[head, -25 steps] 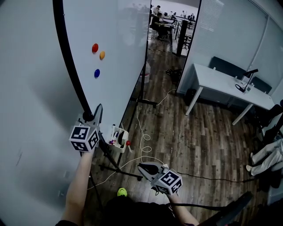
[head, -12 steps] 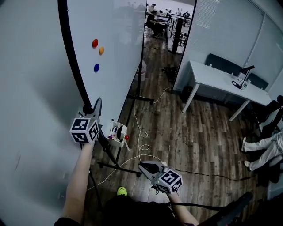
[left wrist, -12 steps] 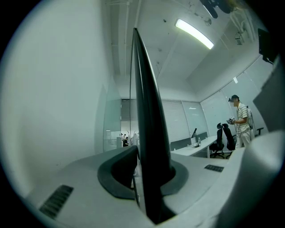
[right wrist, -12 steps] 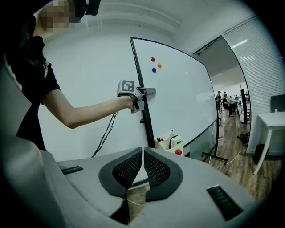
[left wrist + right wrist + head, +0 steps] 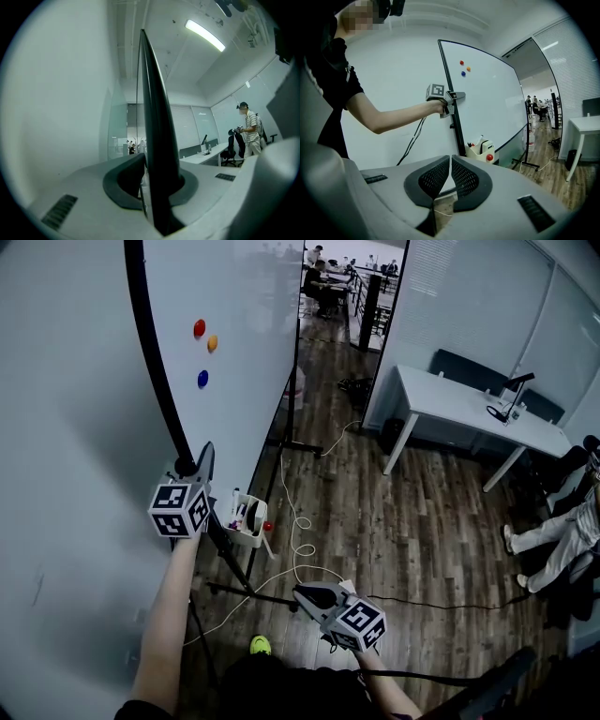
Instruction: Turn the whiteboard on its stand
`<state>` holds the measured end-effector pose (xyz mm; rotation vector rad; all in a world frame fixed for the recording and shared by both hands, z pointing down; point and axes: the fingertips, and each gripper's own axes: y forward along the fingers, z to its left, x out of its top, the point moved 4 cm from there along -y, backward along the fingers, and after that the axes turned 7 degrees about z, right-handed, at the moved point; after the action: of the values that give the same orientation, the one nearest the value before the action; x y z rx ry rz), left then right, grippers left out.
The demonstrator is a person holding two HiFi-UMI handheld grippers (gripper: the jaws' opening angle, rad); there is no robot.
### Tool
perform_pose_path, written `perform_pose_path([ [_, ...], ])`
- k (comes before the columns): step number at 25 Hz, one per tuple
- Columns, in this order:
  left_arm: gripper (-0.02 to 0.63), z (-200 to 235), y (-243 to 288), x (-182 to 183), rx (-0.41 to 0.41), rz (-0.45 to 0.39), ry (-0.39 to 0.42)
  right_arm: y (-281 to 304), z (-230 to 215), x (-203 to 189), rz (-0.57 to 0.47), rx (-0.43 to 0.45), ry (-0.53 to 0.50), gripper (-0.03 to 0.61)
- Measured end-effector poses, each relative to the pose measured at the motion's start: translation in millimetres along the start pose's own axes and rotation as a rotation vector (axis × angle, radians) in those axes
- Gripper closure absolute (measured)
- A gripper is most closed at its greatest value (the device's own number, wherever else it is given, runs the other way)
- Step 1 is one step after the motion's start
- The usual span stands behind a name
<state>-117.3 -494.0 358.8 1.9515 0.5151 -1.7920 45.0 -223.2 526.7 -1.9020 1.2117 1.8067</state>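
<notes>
The whiteboard [image 5: 239, 352] stands upright on its wheeled stand [image 5: 246, 594], its black frame edge [image 5: 155, 371] running down towards me. My left gripper [image 5: 203, 456] is shut on that black edge at about waist height. In the left gripper view the edge [image 5: 154, 117] rises straight up from between the pads of the left gripper [image 5: 159, 174]. My right gripper [image 5: 300, 593] hangs low over the floor, shut with nothing in it. In the right gripper view the right gripper [image 5: 451, 161] has its pads touching, and the board [image 5: 492, 103] and left gripper [image 5: 457, 96] lie beyond.
Red [image 5: 199, 328], orange [image 5: 213, 342] and blue [image 5: 202, 379] magnets stick to the board. A white marker box [image 5: 246, 519] hangs at its lower edge. Cables [image 5: 300, 531] trail across the wood floor. A white desk [image 5: 469, 404] stands right, with a seated person's legs [image 5: 548, 540] beyond.
The board's far edge and the room behind have drifted left in the head view. The left gripper keeps its hold on the frame. The right gripper has barely moved.
</notes>
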Motion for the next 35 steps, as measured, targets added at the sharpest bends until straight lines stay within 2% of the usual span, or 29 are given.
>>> perform_pose_path([
  [7, 0.559, -1.9, 1.2, 0.0, 0.003, 0.004, 0.005, -7.5, 2.0, -1.9, -0.004, -0.019, 0.001, 0.557],
  [13, 0.565, -1.9, 0.6, 9.3, -0.005, 0.009, -0.025, -17.5, 5.0, 6.3, -0.01, -0.033, 0.005, 0.557],
  [35, 0.565, -2.1, -21.6, 9.1, -0.028, 0.073, -0.079, -38.1, 11.4, -10.1, -0.005, -0.053, 0.015, 0.557],
])
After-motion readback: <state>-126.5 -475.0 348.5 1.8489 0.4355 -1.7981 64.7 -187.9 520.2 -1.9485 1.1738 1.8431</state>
